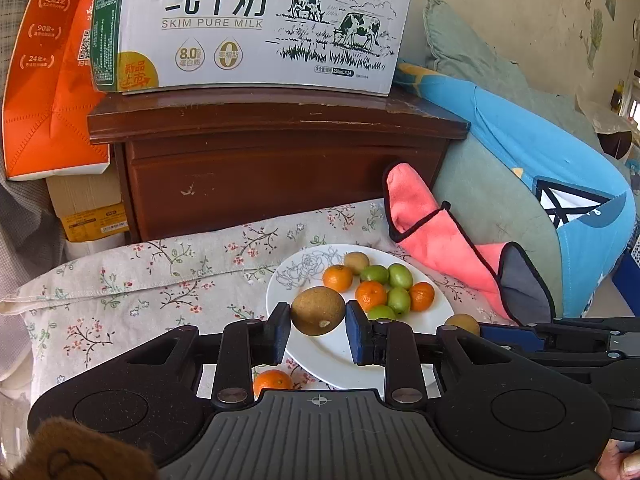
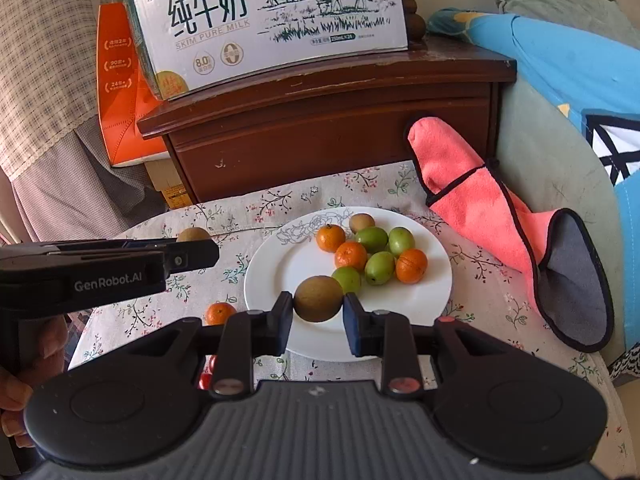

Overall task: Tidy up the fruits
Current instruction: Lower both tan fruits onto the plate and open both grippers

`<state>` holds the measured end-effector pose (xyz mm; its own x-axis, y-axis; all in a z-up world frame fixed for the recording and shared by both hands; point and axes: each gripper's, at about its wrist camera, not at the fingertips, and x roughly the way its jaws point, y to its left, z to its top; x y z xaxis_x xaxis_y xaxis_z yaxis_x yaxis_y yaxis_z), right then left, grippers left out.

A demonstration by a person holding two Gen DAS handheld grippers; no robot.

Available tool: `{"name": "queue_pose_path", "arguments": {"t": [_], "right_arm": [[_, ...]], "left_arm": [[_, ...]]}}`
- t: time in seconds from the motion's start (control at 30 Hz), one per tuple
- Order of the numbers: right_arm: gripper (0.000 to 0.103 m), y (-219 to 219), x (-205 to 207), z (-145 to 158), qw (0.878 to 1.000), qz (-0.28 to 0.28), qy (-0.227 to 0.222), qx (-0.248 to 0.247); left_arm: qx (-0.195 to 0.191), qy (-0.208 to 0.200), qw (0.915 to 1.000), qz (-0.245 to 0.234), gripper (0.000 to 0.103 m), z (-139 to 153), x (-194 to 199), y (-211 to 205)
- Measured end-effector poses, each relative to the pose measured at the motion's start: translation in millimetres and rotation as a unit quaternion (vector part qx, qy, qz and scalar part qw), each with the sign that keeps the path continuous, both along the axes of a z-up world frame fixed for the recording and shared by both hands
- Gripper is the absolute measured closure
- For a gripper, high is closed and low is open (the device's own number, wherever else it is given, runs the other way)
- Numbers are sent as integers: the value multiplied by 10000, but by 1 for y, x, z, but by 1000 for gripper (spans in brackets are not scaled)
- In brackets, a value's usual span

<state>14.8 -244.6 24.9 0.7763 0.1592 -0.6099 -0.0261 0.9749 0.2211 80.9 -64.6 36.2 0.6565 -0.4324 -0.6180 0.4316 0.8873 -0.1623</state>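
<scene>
A white plate (image 1: 304, 268) (image 2: 280, 276) sits on the flowered cloth. It holds three small oranges (image 2: 351, 256), several green fruits (image 2: 379, 267) and one small kiwi (image 2: 362, 222). My left gripper (image 1: 318, 312) is shut on a brown kiwi (image 1: 318, 300) over the plate's near-left rim. My right gripper (image 2: 318, 300) is shut on another kiwi (image 2: 319, 292) above the plate's near part. In the right wrist view the left gripper (image 2: 200, 254) reaches in from the left with its kiwi (image 2: 193, 235). The right gripper (image 1: 486, 330) and its kiwi (image 1: 462, 323) show at the right of the left wrist view.
A loose orange (image 1: 272, 382) (image 2: 220, 313) lies on the cloth left of the plate, with something small and red (image 2: 206, 378) near it. A pink cloth (image 2: 480, 200) lies to the right. A brown nightstand (image 2: 320, 120) bearing a milk carton box (image 2: 272, 20) stands behind.
</scene>
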Motion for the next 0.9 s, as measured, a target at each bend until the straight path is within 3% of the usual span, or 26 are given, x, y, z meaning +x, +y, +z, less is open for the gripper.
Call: {"name": "queue_pose_path", "arguments": {"t": [0.63,0.9], "right_arm": [[76,-15,29,-33,9972,-280,553,423],[73,-21,32,-36,9947,-465,586,712]], "left_arm": [[81,465,9987,-193,76,-35,30,-29],[73,387,9991,-156,72,-33,26,-31]]}}
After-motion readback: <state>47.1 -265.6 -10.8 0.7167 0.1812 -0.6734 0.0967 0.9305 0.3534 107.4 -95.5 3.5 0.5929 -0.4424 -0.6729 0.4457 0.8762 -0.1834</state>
